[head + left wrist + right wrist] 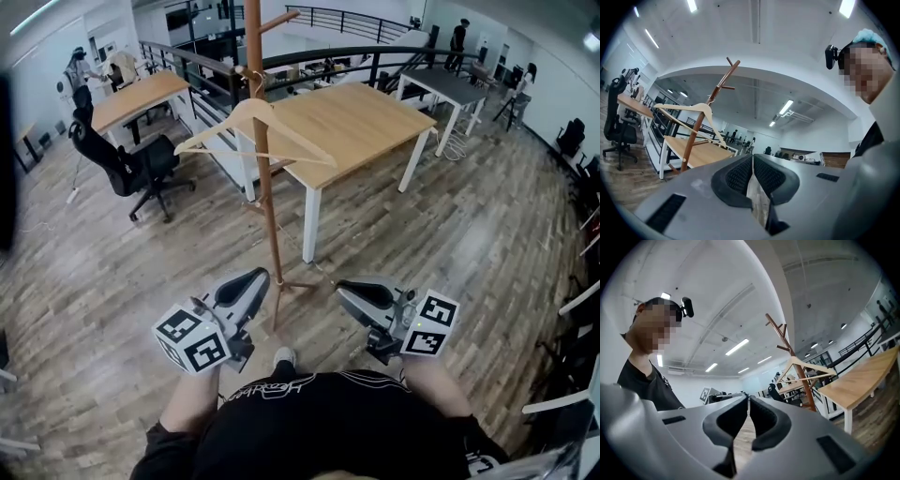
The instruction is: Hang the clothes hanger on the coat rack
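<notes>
A pale wooden clothes hanger (pixel 246 116) hangs on the brown coat rack (pixel 266 202), its hook over a peg high on the pole. Both grippers are held low, close to the person's body and short of the rack's base. My left gripper (pixel 255 277) points toward the rack with its jaws together and nothing between them. My right gripper (pixel 347 289) is likewise shut and empty. The left gripper view has its pads (pixel 740 176) meeting, with the hanger (pixel 689 108) and rack (pixel 700 123) beyond at left. From the right gripper (pixel 749 400), hanger (pixel 806 365) and rack (pixel 794 357) stand to the right.
A light wooden table (pixel 361 120) with white legs stands just behind the rack. A black office chair (pixel 134 165) and another desk (pixel 139 97) are at the left. A dark railing (pixel 319 56) runs behind, and people stand at the far back. The rack's feet (pixel 295 287) spread on the wood floor.
</notes>
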`<state>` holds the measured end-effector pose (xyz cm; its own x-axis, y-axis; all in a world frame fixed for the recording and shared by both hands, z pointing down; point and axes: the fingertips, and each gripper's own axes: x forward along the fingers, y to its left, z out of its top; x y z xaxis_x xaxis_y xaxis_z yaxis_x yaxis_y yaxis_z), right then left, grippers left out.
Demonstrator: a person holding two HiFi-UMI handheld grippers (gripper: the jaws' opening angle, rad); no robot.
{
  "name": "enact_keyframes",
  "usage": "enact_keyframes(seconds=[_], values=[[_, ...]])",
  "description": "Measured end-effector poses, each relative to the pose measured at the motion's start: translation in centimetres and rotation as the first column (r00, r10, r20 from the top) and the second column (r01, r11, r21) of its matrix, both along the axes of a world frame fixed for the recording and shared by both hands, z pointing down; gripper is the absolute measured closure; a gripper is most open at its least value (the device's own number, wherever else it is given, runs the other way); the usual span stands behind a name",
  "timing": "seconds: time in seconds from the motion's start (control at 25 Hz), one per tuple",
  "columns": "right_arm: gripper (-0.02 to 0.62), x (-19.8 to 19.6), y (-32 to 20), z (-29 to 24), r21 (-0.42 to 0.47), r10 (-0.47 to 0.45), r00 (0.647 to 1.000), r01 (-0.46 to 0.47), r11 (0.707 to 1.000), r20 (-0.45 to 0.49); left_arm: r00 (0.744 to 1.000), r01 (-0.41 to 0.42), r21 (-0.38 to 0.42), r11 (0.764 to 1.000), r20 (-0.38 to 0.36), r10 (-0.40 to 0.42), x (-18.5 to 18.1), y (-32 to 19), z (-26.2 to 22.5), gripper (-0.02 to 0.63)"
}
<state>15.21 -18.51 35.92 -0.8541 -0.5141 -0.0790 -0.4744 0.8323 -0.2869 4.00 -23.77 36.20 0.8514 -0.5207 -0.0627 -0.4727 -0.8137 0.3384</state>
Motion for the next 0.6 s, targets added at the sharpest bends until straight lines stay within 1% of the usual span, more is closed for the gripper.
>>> enact_keyframes(seconds=[0.2, 0.32, 0.48, 0.6], values=[[0.552, -0.4, 3.3, 1.1, -0.044, -0.015, 1.000, 0.016, 0.999, 0.023, 1.000, -0.024, 0.007, 1.000, 0.009, 0.024, 0.8, 3.9, 0.3, 0.589], [0.554, -0.9, 4.7, 1.9, -0.059, -0.011, 1.000, 0.011, 0.998, 0.000, 1.000, -0.028, 0.004, 1.000, 0.005, 0.028, 0.6, 5.6, 0.5, 0.589], [0.554, -1.1, 6.0, 2.0, -0.062, -0.006, 1.000, 0.006, 0.998, -0.004, 0.999, -0.032, 0.009, 0.999, -0.004, 0.032, 0.4, 7.2, 0.6, 0.589], [0.554, -1.0, 6.7, 2.2, -0.072, 0.001, 1.000, -0.002, 0.997, -0.007, 1.000, -0.022, -0.003, 1.000, -0.013, 0.022, -0.1, 8.1, 0.9, 0.589]])
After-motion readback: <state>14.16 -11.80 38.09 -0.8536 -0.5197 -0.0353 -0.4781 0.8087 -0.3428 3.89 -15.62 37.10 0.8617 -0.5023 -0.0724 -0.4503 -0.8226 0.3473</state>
